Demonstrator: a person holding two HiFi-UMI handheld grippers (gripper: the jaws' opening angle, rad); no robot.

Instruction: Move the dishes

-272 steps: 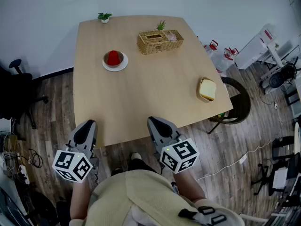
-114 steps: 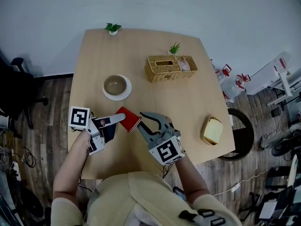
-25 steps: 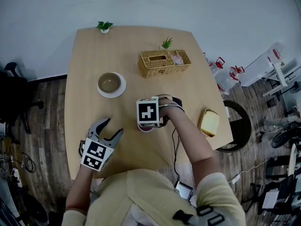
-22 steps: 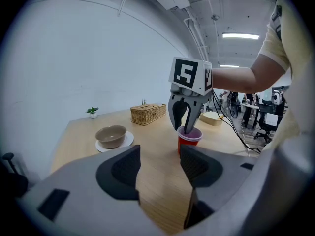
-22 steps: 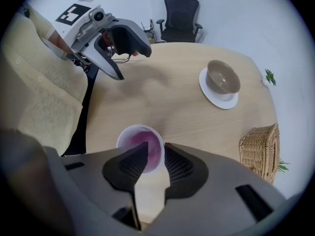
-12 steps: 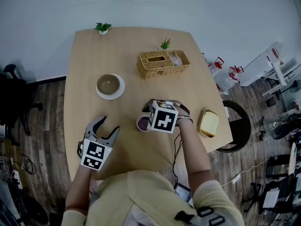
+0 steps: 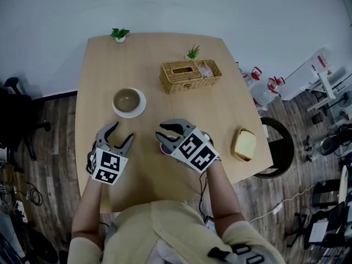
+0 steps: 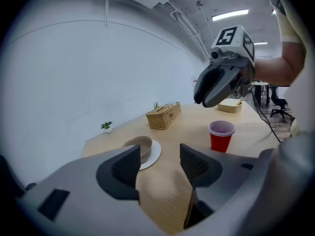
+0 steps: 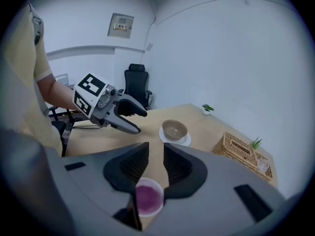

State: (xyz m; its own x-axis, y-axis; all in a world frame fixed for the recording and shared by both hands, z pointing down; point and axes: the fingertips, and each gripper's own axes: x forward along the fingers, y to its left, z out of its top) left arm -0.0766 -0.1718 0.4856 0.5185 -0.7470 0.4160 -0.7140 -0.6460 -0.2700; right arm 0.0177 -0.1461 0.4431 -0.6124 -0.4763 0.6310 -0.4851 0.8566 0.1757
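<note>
A red cup (image 7: 164, 148) with a purple inside stands upright on the wooden table (image 7: 104, 65), mostly hidden under my right gripper (image 7: 166, 134). Seen from the right gripper view, the cup (image 9: 147, 199) sits below and apart from the right gripper (image 9: 156, 155). Its jaws have just been closing, with nothing between them. A tan bowl (image 7: 127, 99) rests on a white plate (image 7: 141, 109) at the table's left. My left gripper (image 7: 119, 135) is open just short of it. From the left gripper view, the bowl (image 8: 141, 145) lies beyond the left gripper (image 8: 158, 163).
A wicker basket (image 7: 190, 75) stands at the far middle of the table with a small plant (image 7: 192, 51) beside it. Another potted plant (image 7: 119, 34) is at the far left corner. A yellow container (image 7: 245, 143) sits near the right edge. Chairs stand around the table.
My right gripper has let go of the cup, risen off it and tilted back toward me. The cup stays standing on the table. My left gripper has moved forward toward the bowl.
</note>
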